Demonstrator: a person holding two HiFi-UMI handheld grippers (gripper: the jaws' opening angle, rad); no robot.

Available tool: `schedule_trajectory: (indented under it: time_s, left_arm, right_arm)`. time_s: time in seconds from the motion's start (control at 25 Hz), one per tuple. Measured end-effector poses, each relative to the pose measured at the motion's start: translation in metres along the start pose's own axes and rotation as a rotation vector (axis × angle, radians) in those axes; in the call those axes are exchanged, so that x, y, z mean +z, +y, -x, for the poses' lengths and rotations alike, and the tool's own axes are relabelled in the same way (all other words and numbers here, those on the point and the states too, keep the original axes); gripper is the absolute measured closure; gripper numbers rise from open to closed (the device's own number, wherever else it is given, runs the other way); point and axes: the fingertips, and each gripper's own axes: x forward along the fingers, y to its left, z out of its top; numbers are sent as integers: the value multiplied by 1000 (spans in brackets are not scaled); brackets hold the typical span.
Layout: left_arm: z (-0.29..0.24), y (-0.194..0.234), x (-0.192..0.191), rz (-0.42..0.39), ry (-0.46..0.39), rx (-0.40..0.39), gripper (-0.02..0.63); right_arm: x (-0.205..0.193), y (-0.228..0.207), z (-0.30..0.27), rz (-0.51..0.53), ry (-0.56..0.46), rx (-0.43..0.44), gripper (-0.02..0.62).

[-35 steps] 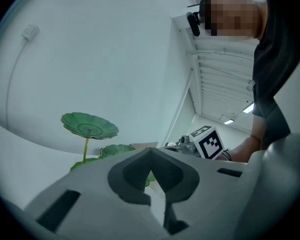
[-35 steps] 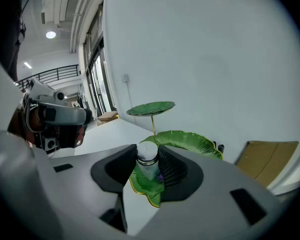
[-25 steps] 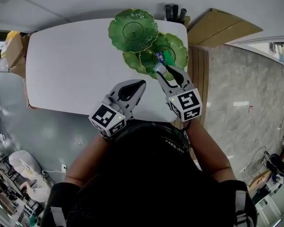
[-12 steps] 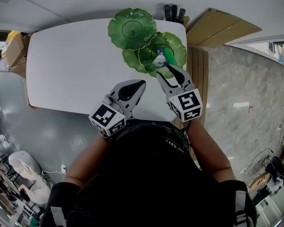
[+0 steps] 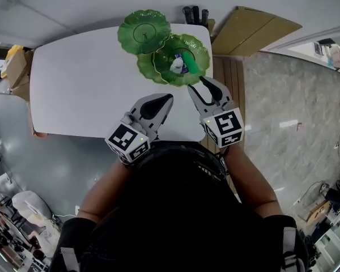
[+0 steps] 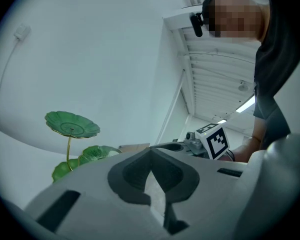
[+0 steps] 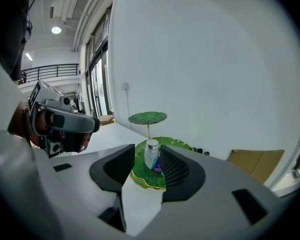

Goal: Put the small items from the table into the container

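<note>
A green lotus-leaf dish [image 5: 199,52] stands at the far right of the white table [image 5: 85,89], with a raised leaf tier [image 5: 143,32] behind it. In the dish lie a small clear bottle [image 5: 176,65], a purple item [image 5: 185,64] and a green item [image 5: 193,66]. My right gripper [image 5: 204,84] hangs just short of the dish, open with nothing between its fingers. In the right gripper view the bottle [image 7: 151,154] stands upright in the dish [image 7: 155,180], beyond the jaws. My left gripper [image 5: 168,98] hovers over the table's near edge, shut and empty.
A cardboard box [image 5: 255,30] lies right of the table past a wooden strip. Dark objects [image 5: 194,13] stand behind the table's far edge. The left gripper view shows the leaf tier [image 6: 71,124] and the right gripper's marker cube [image 6: 213,140].
The right gripper let go of the bottle into the dish and drew back toward me with its jaws apart. The left gripper shifted slightly.
</note>
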Motion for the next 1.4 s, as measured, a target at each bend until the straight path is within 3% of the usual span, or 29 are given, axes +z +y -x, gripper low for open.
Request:
schedule_trajectory:
  time_s: [0.16, 0.36, 0.88, 1.2, 1.4]
  left_arm:
    - [-3, -25, 2, -29, -11, -22, 600]
    - [-4, -51, 4, -57, -13, -29, 600]
    - [30, -76, -4, -72, -21, 17, 600]
    - [68, -75, -12, -72, -42, 1, 600]
    - [123, -76, -5, -97, -63, -25, 600]
  right_arm:
    - [8, 3, 34, -6, -55, -12, 481]
    - [10, 17, 71, -17, -91, 50, 570]
    - [0, 47, 95, -3, -92, 114, 575]
    - [-9, 83, 94, -1, -87, 87, 578]
    - [3, 131, 103, 1, -101, 45, 578]
